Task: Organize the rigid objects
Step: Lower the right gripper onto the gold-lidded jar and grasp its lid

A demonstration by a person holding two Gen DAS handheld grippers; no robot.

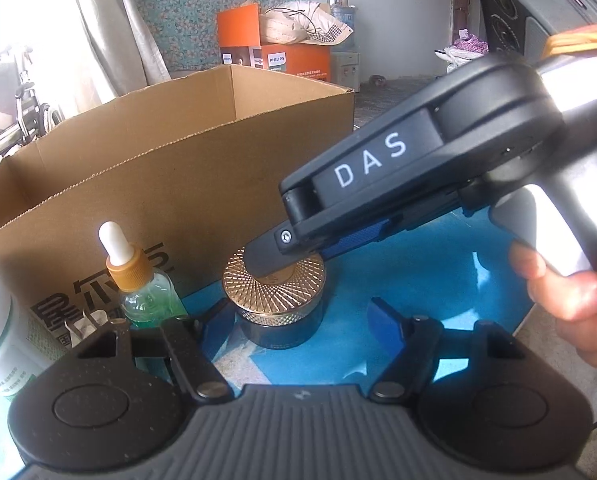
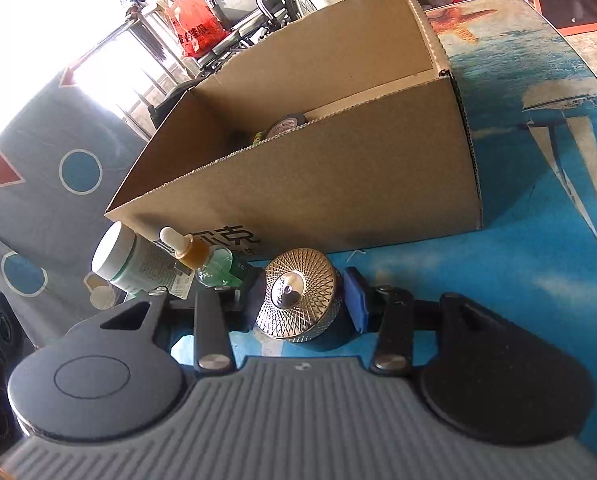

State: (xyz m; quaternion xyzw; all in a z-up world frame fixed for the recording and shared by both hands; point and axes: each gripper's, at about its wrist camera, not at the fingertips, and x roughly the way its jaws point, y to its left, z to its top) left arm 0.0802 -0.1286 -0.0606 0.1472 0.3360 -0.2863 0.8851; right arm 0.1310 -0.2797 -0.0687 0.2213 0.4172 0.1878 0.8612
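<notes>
- Carton: open cardboard box [image 2: 298, 184] stands on the blue printed table [image 2: 538, 240], at 12 o'clock from both grippers; small items lie inside, too hidden to identify.
- Right gripper [image 2: 304, 300]: angled downward, entering the left wrist view from 2 o'clock, held in a hand [image 1: 570, 300]. Its blue pads [image 2: 356, 300] are clamped on the gold-lidded jar [image 2: 300, 296].
- Left gripper [image 1: 298, 324]: tilted downward, fingers apart, the jar between them, untouched.
- Jar: upright on the table, just before the box wall.
- White-capped bottle [image 2: 126, 258] and dropper bottle [image 2: 202, 260]: at 9 o'clock of the jar, side by side.
</notes>
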